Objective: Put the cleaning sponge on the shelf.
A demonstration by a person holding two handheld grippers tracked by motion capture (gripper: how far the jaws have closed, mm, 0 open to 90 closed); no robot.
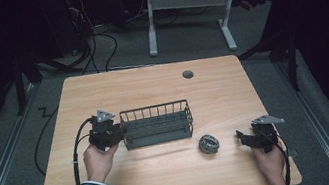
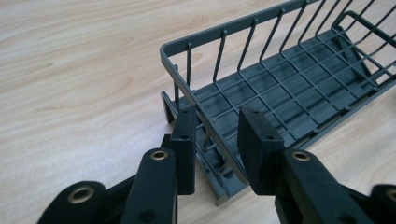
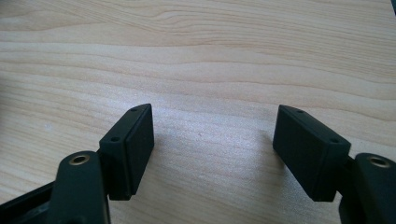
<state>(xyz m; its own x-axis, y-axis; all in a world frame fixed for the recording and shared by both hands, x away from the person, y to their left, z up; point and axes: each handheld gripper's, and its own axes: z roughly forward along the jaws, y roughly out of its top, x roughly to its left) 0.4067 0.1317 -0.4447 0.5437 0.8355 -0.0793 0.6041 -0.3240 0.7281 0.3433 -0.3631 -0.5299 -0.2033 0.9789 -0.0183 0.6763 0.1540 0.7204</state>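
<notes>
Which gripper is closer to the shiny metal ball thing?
Right. The right gripper sits just beside the scrubber ball, apart from it. The left gripper is farther off, at the wire basket's end.

One wire basket (image 1: 157,123) and one small crumpled metallic ball (image 1: 208,143) are being seen on one wooden table (image 1: 151,87); two grippers, left (image 1: 117,134) and right (image 1: 242,139), are being held.

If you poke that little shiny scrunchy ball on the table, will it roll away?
Probably only a little. The ball looks like a lumpy tangle of metal wire rather than a smooth sphere, so it would likely wobble and stop. It seems small and airy, so it is probably light and springy when squeezed. The right claw, open beside it, could likely nudge it easily.
</notes>
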